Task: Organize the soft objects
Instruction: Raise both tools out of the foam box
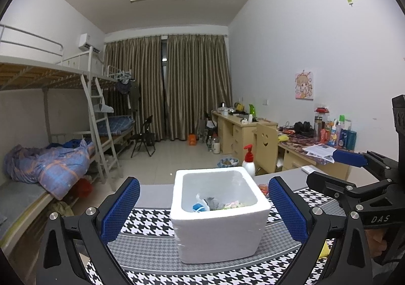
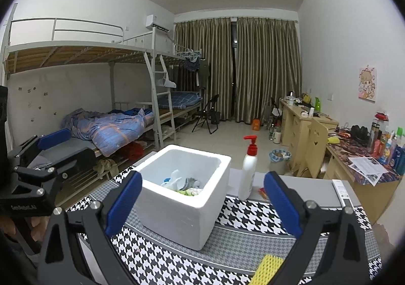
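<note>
While both tools hang above it, the houndstooth cloth [image 2: 243, 216] spreads black-and-white over the table [image 2: 298, 178], the largest thing in reach. On it, dead centre in the left wrist view, stands the white foam box [image 1: 220, 229], open-topped. Its soft objects [image 1: 215, 204] lie in a heap on the bottom: a grey piece, something blue and white, and pale green scraps; what each one is I cannot tell. At about 2 o'clock from the box in the right wrist view stands a white pump bottle [image 2: 248, 173] with a red head, just beside the box. The left gripper [image 1: 203, 209] is spread wide with the box between its blue pads, apart from both. The right gripper [image 2: 202, 201] also stands wide and bare. A yellow sponge [image 2: 267, 269] shows at 5 o'clock, at the frame's bottom edge.
</note>
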The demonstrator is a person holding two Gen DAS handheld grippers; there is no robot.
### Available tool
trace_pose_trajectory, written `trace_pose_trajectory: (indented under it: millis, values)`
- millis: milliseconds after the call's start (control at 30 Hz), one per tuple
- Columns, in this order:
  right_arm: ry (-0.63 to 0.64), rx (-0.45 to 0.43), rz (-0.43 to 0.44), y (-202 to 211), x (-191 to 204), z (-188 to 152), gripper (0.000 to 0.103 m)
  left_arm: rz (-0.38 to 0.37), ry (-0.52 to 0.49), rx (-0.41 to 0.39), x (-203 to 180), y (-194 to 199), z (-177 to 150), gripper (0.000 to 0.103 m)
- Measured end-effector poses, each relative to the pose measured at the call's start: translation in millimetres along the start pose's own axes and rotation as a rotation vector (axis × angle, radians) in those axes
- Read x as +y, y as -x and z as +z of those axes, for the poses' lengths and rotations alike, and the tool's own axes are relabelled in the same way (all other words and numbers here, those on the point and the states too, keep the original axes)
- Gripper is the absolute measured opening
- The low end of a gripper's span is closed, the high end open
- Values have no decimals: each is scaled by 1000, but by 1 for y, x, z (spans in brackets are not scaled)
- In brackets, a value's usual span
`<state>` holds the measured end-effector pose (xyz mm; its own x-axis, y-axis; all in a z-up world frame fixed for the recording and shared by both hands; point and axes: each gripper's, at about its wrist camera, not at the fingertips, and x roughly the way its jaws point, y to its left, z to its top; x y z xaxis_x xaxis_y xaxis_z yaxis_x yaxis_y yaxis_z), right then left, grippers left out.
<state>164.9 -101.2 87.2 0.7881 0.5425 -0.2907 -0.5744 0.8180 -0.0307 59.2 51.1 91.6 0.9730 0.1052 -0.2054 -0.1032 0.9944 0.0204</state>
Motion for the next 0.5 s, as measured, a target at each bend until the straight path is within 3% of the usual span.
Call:
trace_pose_trajectory:
  millis: [500]
  values:
    - [-17,-2,-54,21,-13,-18,99,-43,-6,-6,-12,6,-7,102]
